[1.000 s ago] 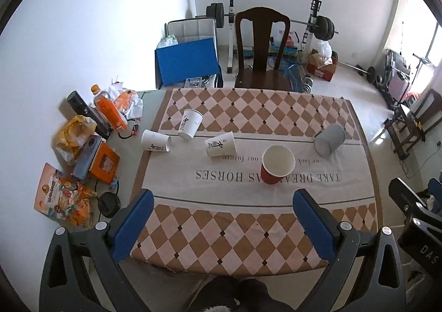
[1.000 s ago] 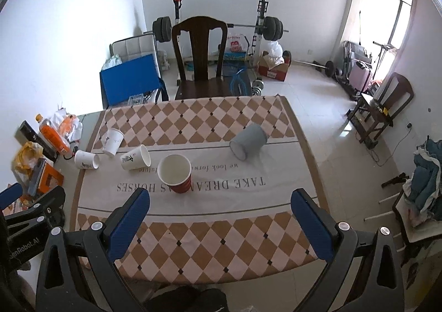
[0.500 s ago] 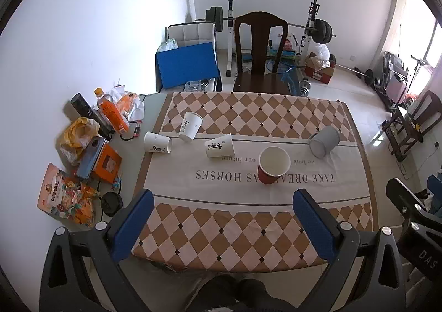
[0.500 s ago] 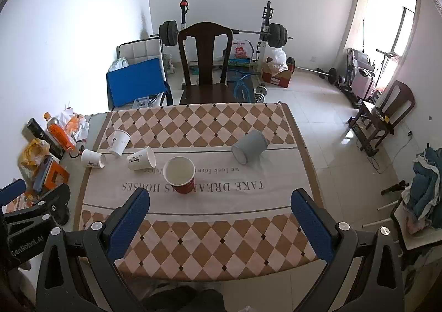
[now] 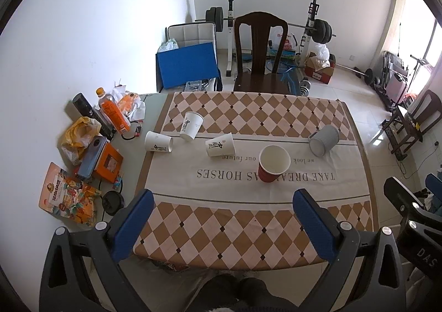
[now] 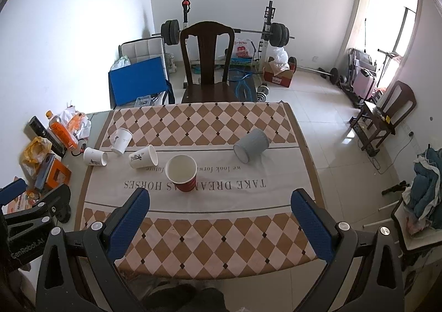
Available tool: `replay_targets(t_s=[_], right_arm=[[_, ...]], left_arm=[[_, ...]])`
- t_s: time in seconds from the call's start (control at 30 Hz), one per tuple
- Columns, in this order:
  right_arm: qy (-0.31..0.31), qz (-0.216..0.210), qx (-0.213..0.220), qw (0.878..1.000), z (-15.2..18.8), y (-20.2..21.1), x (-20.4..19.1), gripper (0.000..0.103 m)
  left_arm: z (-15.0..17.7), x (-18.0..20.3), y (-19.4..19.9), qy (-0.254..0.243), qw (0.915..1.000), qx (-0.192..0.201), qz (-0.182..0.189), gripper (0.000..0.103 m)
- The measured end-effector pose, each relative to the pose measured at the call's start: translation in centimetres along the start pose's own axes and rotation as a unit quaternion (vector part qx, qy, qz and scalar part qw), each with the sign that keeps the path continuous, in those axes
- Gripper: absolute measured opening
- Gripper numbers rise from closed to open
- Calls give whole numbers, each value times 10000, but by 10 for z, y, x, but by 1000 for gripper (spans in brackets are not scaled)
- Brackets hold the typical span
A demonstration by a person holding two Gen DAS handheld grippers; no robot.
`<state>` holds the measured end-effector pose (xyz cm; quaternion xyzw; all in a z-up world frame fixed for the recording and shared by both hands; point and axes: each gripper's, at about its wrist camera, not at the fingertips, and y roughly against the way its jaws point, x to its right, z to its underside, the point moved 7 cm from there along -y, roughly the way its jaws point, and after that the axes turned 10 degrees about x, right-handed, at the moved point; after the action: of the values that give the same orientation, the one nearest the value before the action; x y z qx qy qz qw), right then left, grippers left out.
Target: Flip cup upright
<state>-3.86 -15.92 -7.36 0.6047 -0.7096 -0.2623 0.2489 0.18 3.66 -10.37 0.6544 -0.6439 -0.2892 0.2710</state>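
Observation:
A red cup (image 5: 273, 164) (image 6: 182, 174) stands upright mid-table. A grey cup (image 5: 323, 140) (image 6: 250, 145) lies on its side to its right. Three white paper cups lie tipped on the left: one at the cloth's left edge (image 5: 158, 142) (image 6: 95, 156), one further back (image 5: 191, 125) (image 6: 120, 140), one nearest the red cup (image 5: 220, 144) (image 6: 143, 156). My left gripper (image 5: 221, 218) and right gripper (image 6: 221, 218) are both open and empty, held high above the table's near edge.
The table (image 5: 248, 229) has a checkered cloth. Snack bags, an orange bottle (image 5: 112, 110), boxes and a black disc crowd its left side. A dark wooden chair (image 5: 259, 58) stands behind it, with gym weights beyond. The right gripper shows at the left view's right edge (image 5: 408, 215).
Both grippers have pulled back and risen, so the table looks smaller and farther. The cups have not moved. Both grippers stay open.

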Motion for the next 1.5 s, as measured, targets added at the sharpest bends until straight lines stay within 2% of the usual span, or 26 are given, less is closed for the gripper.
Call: replay_targets(t_s=[1.5], right_arm=[[-15, -7, -1, 10000, 1, 4, -3, 103]], left_arm=[[2, -1, 11, 0, 10000, 11, 58, 103]])
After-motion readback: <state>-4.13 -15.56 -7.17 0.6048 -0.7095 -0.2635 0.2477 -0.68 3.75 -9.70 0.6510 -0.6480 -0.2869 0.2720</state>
